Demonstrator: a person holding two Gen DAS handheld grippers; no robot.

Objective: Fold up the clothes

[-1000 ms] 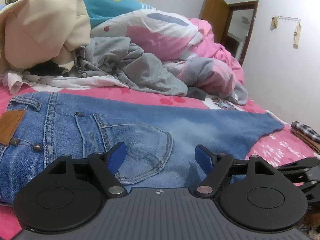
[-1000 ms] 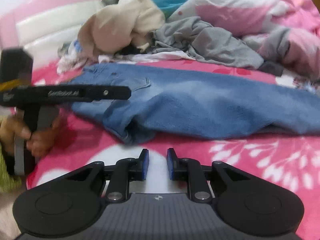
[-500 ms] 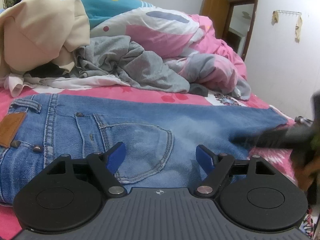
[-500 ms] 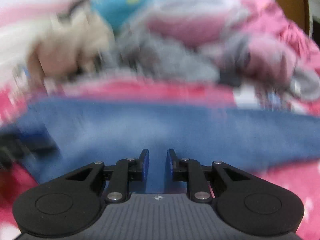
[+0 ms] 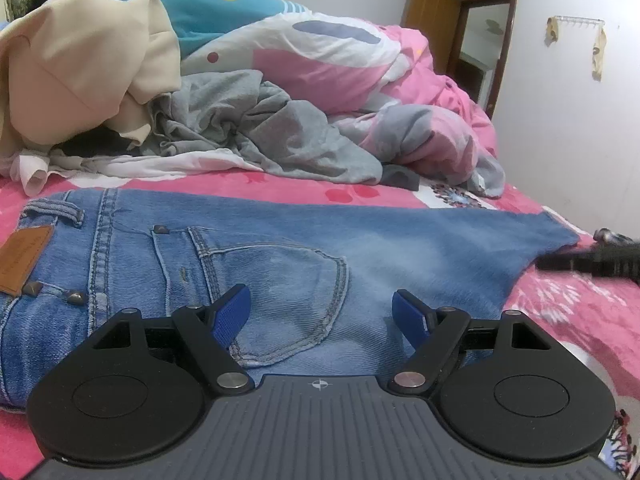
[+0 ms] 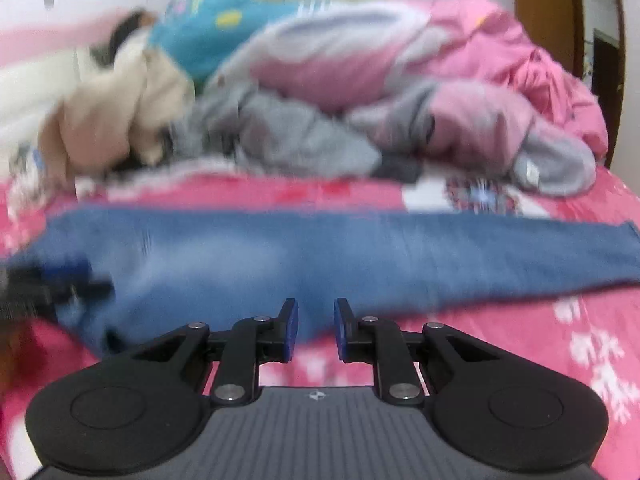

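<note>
the left gripper (image 5: 321, 312) hangs released, blue pads wide apart above the stitched back pocket of the jeans (image 5: 280, 248) — faded denim spread flat along the pink flowered sheet (image 5: 568, 312). the right gripper (image 6: 316, 330) shows a narrow empty gap at the jeans' near edge. behind, a crumpled grey sweatshirt (image 5: 260, 132) — soft, heaped.

bed: pink sheet (image 5: 568, 312) with white flowers | blanket: big pink and white quilt (image 5: 344, 64) bunched up at the back | person: someone lying at the far left, under a blue cover (image 5: 208, 4) | wall: white, with a hook rack (image 5: 576, 20) | door: brown door (image 5: 432, 12) by a mirror (image 5: 480, 44)
</note>
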